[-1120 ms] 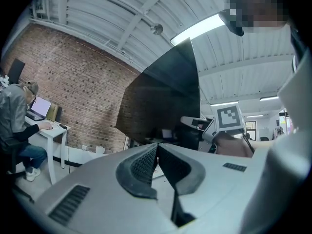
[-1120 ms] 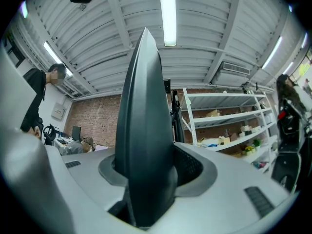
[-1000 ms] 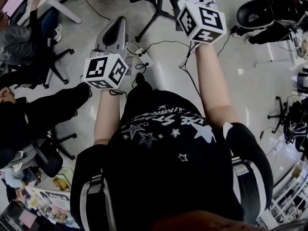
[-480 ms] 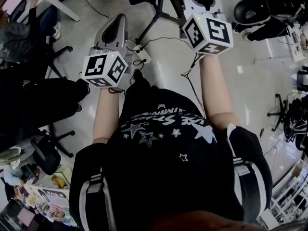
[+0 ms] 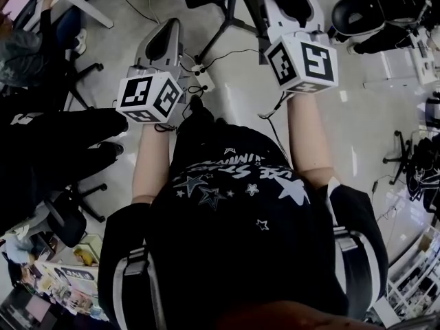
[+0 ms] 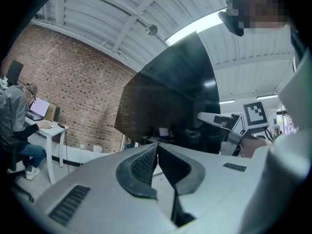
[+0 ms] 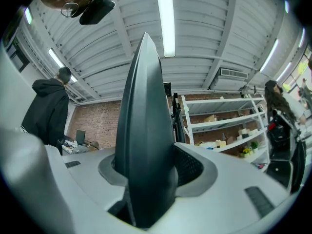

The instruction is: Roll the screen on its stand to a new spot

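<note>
Only the right gripper (image 7: 151, 167) clamps the screen (image 7: 144, 111) edge, the left gripper (image 6: 156, 147) closed empty facing the screen; uneven pull may tip it

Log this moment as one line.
task: roll screen | right gripper: shut on screen edge | left gripper: jaws together by screen, grip unclear

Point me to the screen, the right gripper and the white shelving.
screen (image 7: 144, 82): right gripper view, its dark edge above the jaws.
right gripper (image 7: 151, 157): right gripper view, midway between its fingertips, clamped on the screen.
white shelving (image 7: 226, 118): right gripper view, middle shelf board.
</note>
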